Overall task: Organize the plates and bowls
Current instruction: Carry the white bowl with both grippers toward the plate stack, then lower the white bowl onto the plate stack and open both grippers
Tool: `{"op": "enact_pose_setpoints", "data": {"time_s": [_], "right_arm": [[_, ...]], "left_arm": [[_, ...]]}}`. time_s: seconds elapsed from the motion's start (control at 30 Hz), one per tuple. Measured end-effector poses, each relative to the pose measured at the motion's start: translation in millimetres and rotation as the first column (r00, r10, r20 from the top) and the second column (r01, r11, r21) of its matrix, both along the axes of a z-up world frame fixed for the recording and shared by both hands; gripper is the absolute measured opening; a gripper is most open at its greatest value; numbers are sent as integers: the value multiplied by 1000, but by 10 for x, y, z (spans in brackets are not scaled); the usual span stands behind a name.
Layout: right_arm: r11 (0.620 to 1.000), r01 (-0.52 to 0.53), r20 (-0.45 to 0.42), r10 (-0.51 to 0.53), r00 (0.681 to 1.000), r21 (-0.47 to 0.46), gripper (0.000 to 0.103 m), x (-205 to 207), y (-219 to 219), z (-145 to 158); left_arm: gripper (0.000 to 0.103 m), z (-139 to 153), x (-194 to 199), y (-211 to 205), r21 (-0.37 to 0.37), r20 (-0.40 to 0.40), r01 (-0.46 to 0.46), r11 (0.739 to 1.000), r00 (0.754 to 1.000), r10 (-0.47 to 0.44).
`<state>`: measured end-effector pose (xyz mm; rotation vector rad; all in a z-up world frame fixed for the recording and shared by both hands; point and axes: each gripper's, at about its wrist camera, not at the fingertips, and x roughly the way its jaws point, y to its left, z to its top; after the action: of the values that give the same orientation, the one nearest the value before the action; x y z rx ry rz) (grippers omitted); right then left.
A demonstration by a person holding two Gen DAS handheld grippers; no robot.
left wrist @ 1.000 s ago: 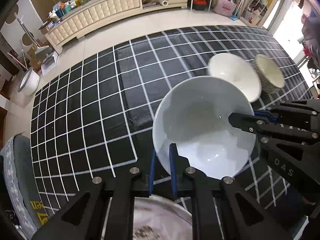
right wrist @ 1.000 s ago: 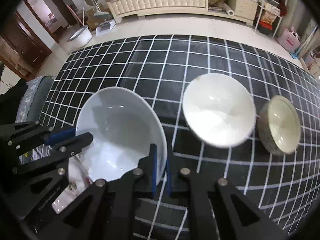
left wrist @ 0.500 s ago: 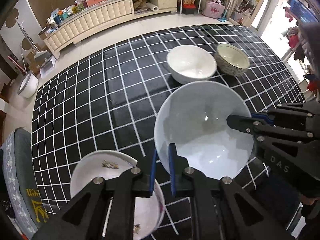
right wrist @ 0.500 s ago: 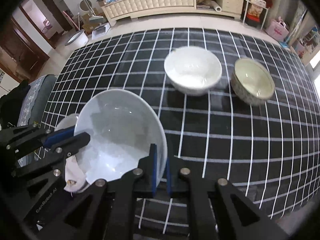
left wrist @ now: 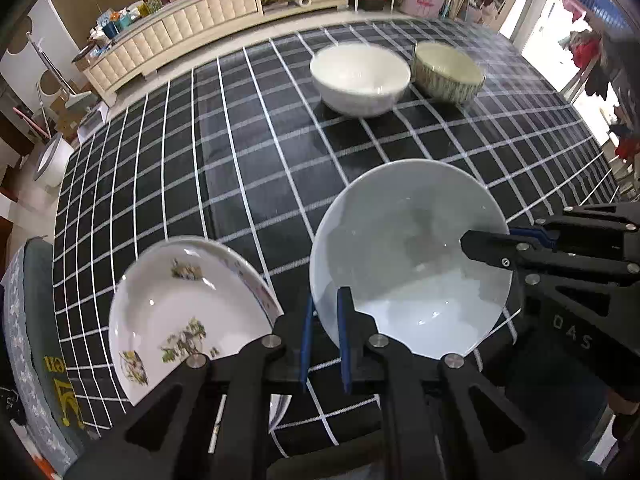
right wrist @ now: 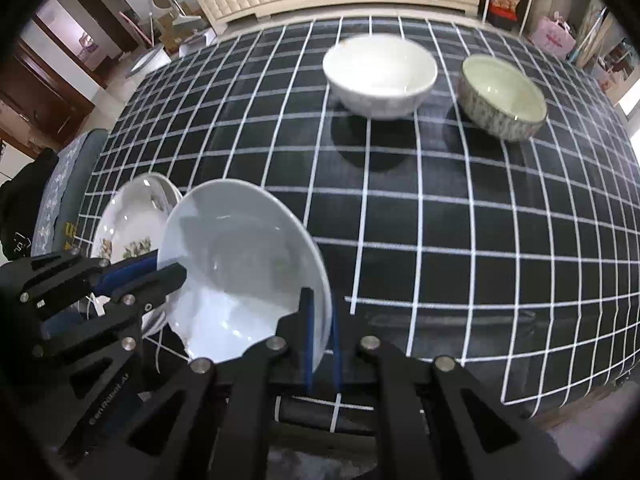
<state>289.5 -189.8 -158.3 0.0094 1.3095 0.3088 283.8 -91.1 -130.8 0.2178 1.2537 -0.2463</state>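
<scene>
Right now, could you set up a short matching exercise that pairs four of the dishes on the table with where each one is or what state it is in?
Things:
1. Plain white plate
2. Floral plate
3. White bowl
4. Patterned bowl

States:
A. Far side of the table, right of its neighbour
B. Held at the rim by both grippers
C. Near edge, left of the held dish
D. Far side, plain outside

Pairs: 1-B, 2-C, 3-D, 4-A
</scene>
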Motion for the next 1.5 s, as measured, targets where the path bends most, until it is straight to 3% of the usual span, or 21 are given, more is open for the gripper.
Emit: {"op": "enact_pose_setpoints", "data": {"time_s": [0.33, 0.77, 1.03, 1.17, 1.23, 1.27, 1.37, 1.5], "right_arm": [[1000, -3, -86, 4, 996, 21, 11, -22, 63, -326], [999, -36, -67, 34, 997, -36, 11, 135, 127, -390], [998, -44, -49, 41, 998, -52, 11, 133, 129, -365], [994, -49, -36, 45, 998, -101, 27, 111, 136, -357], [992, -38, -27, 35, 999, -118, 36, 100, 102, -340], [991, -29, -22, 26, 999, -132, 44, 92, 77, -324], [985, -22, 11, 25, 1000, -173, 59, 71, 31, -258], [986, -5, 34, 11, 999, -164, 61, 49, -44, -137]], "left_arm": [[10, -260, -25, 34, 25, -52, -16, 1000, 999, 17], [10, -390, 117, 31, 54, -56, 2, 999, 998, 1], [14, -402, 153, 83, 30, -73, -26, 999, 997, 28], [20, -348, 125, 60, 57, -54, -21, 998, 998, 24], [39, -284, 116, 59, 58, -32, -26, 998, 999, 28], [43, -253, 111, 61, 58, -25, -27, 998, 999, 29], [44, -172, 81, 71, 61, -2, -30, 998, 1000, 30], [44, -81, 59, 76, 44, 15, -35, 998, 999, 35]]}}
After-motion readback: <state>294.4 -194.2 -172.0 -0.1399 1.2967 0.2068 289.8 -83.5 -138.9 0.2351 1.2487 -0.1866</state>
